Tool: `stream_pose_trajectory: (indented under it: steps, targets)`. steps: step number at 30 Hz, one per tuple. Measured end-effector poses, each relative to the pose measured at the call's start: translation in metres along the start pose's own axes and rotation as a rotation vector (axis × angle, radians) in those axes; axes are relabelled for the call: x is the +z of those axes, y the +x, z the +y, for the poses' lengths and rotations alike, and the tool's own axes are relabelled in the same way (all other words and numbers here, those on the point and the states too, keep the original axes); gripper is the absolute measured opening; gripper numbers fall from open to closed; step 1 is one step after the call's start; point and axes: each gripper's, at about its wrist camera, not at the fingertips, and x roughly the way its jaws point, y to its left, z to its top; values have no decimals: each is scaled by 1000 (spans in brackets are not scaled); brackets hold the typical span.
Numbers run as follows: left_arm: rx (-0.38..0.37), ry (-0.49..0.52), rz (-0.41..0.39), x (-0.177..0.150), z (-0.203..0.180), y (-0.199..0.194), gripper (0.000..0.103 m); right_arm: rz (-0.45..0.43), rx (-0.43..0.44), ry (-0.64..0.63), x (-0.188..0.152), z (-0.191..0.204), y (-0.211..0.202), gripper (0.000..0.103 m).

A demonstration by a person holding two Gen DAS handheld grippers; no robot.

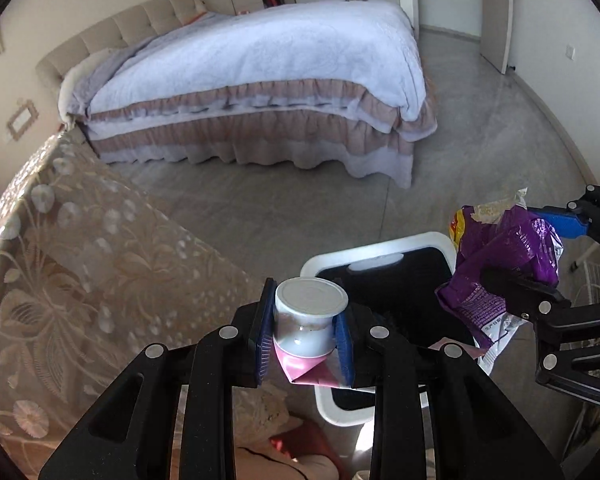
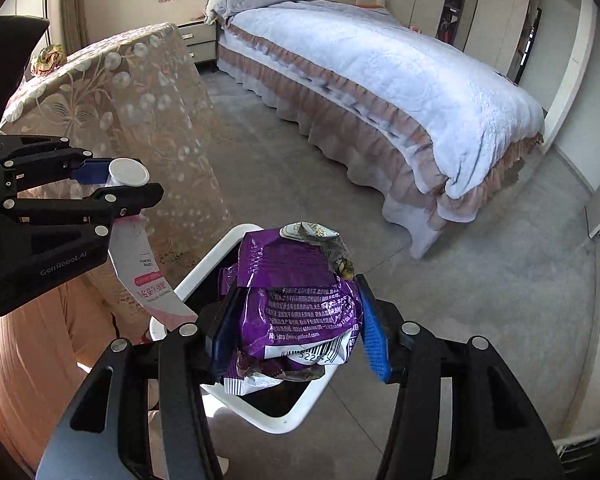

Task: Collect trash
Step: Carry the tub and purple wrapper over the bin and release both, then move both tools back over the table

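My left gripper [image 1: 305, 340] is shut on a white and pink squeeze tube [image 1: 306, 320], cap end forward, held above the near rim of a white trash bin [image 1: 384, 245] with a black liner. In the right wrist view the tube [image 2: 140, 256] hangs from the left gripper [image 2: 118, 184], its pink tail pointing down beside the bin [image 2: 204, 268]. My right gripper [image 2: 296, 332] is shut on a crumpled purple snack bag [image 2: 296, 280] held over the bin opening. The bag also shows in the left wrist view [image 1: 504, 264], held by the right gripper [image 1: 548, 252].
A table with a beige floral cloth [image 1: 80, 260] stands left of the bin. A bed with a pale blue quilt [image 1: 280, 60] lies across the grey floor [image 1: 460, 160]. A nightstand [image 2: 198, 40] stands by the headboard. A door [image 1: 496, 12] is at the far right.
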Motion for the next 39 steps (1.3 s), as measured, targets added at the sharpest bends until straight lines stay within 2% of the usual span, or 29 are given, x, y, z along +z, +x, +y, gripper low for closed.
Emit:
stream_pose_trajectory:
  steps: [4,5,6,7,8,13,19,25,31,39]
  targets:
    - [-45,4,55,-3,-7,23,27,45,15,-26,-13,-7,19,57]
    - [-68,1,67,-4,-8,26,28,54,22,-31,-17,-9,22,69]
    - [-99,2,84,-6,-9,31,31,55,18,-32,-20,-10,23,77]
    - [-122,9,102,-8,-12,36,60,55,18,-32,-20,-10,23,97]
    - [-129,18,109,-9,-15,38,97,48,13,-28,-23,-12,23,99]
    - [-95,71,74,-11,-29,32,98,65,13,5,-29,-20,23,99]
    - [-72,66,39,-5,-22,15,98,21,-2,-21,-24,-13,13,99]
    - [-76,11,-10,1,-4,-11,98,-42,7,-53,-7,-2,-3,99]
    - [-23,-49,-89,5,20,-49,98,-120,18,-85,16,14,-30,99]
    - [73,-185,-225,9,70,-113,98,-299,64,-87,57,41,-78,99]
